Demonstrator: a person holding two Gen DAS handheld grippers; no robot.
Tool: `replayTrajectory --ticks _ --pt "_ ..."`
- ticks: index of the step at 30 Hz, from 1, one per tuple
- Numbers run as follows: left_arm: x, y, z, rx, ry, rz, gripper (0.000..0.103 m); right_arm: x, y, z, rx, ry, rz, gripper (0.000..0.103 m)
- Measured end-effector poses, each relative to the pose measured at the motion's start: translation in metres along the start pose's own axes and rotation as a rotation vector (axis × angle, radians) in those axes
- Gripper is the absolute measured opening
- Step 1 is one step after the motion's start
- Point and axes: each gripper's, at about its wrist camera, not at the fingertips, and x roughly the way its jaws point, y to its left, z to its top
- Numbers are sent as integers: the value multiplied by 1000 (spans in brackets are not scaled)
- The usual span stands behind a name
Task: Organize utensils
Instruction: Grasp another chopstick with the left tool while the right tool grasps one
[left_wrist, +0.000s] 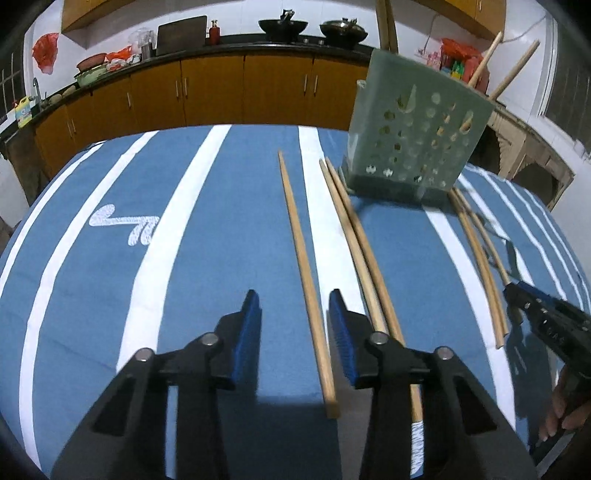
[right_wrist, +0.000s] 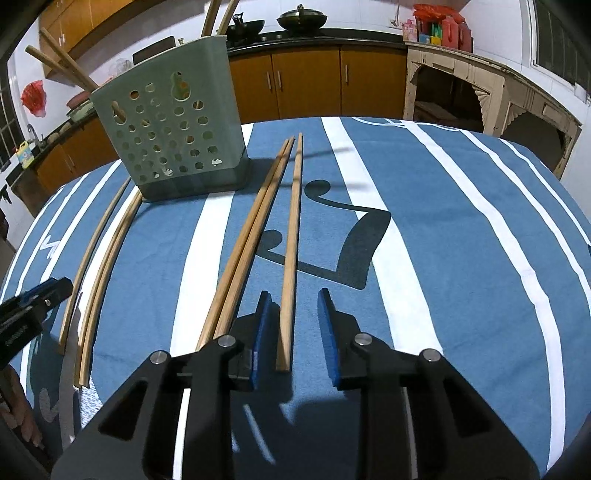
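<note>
Several long wooden chopsticks lie on the blue striped tablecloth (left_wrist: 229, 229). A green perforated utensil holder (left_wrist: 417, 133) stands at the back with several chopsticks in it; it also shows in the right wrist view (right_wrist: 173, 133). My left gripper (left_wrist: 294, 306) is open, its jaws on either side of a single chopstick (left_wrist: 306, 273), with a pair (left_wrist: 358, 251) under its right finger. My right gripper (right_wrist: 293, 306) is open around another single chopstick (right_wrist: 291, 243), with a pair (right_wrist: 251, 236) to its left. Curved-looking chopsticks (right_wrist: 99, 266) lie left of that.
Kitchen counters with orange cabinets (left_wrist: 221, 88) run along the back wall, with woks on top. A carved cream sideboard (right_wrist: 480, 92) stands to the right. The other gripper shows at each view's edge (left_wrist: 546, 325), (right_wrist: 29, 310). The table edge curves around.
</note>
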Motion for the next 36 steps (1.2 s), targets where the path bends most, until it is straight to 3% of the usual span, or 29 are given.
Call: replayTrajectory --ticks 3,7,14,18,26,36 --pt "4 -3 -2 11 13 19 23 0 -1 0 5 0 -12 22" --pt "7 0 0 -4 15 31 9 0 -5 0 20 0 -21 8" --pt "13 33 14 -51 19 80 8 3 -20 7 51 -6 -51 8" --pt "16 53 19 -60 21 56 9 6 -36 11 78 -10 -83 8" --pt "16 48 17 6 15 38 21 8 -40 13 74 -7 -87 8" --pt "17 45 16 28 18 53 21 7 -40 12 76 -8 -85 8"
